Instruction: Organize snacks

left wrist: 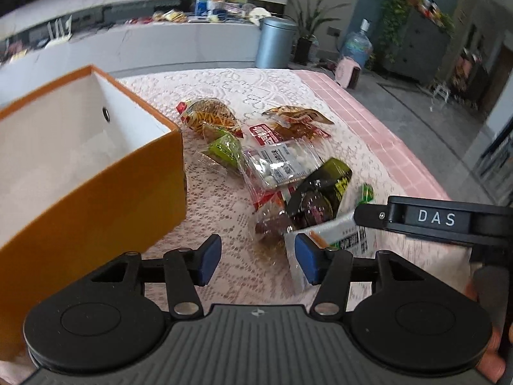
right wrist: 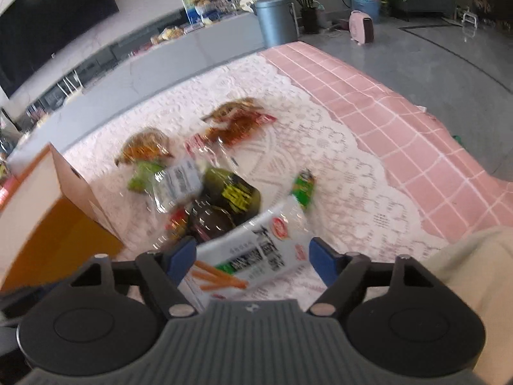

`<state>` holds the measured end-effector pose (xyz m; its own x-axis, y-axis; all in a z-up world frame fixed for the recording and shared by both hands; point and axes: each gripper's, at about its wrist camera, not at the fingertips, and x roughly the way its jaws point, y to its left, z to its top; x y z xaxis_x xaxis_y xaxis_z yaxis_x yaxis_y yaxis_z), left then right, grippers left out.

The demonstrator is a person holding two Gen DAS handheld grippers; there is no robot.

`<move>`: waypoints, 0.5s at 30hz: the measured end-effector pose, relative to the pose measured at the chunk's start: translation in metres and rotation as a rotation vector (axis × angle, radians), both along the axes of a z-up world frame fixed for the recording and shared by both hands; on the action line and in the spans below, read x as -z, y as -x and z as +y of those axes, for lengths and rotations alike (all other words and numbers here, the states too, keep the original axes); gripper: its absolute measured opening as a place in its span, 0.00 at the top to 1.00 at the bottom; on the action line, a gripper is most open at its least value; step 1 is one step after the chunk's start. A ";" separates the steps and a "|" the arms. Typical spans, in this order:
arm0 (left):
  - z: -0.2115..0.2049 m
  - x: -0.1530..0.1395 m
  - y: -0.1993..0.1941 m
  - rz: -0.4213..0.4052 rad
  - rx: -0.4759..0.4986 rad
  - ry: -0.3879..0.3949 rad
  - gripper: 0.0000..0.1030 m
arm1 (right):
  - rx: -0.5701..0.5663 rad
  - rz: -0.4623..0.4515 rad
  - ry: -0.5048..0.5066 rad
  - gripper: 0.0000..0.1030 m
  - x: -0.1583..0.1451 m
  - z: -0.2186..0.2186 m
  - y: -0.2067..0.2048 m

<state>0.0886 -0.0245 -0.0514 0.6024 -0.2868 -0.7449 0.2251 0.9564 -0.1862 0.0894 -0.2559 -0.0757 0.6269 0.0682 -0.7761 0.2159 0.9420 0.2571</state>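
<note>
Two sets of jaws, both mine, both spread. My left gripper [left wrist: 258,260] has nothing between its blue pads [left wrist: 210,258], only lace cloth; its right pad sits over the near corner of a white snack packet [left wrist: 340,237], contact unclear. My right gripper [right wrist: 253,261] straddles that same white packet [right wrist: 256,250], printed with orange sticks and a barcode; the pads stand either side of it, and motion blur keeps me from telling whether they press.

From the left wrist view, outward: a clear bag of dark round sweets [left wrist: 272,224] at 12 o'clock, just beyond the pads. A dark olive pouch [left wrist: 323,189] lies at 1 o'clock, overlapping it. Beyond that, a clear bag of white candies [left wrist: 282,163], a bright green packet [left wrist: 224,149], a yellow-brown noodle snack bag [left wrist: 208,115] and a red-brown packet [left wrist: 295,122], all clustered, toward 12. A small green sachet [left wrist: 368,192] lies apart at 2 o'clock.

Orange cardboard box [left wrist: 96,192], open, white inside, sits at 10 o'clock, near the pile. All rests on a lace cloth [left wrist: 224,211] over a pink checked tablecloth [left wrist: 384,134].
</note>
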 end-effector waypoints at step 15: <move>0.001 0.032 -0.023 0.073 0.002 0.091 0.40 | 0.116 0.107 -0.148 0.29 0.048 0.001 -0.035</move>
<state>0.1118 -0.0235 -0.0836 0.5472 -0.3567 -0.7572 0.2097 0.9342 -0.2885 0.1245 -0.2553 -0.1236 0.5514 0.1183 -0.8258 0.3544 0.8629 0.3603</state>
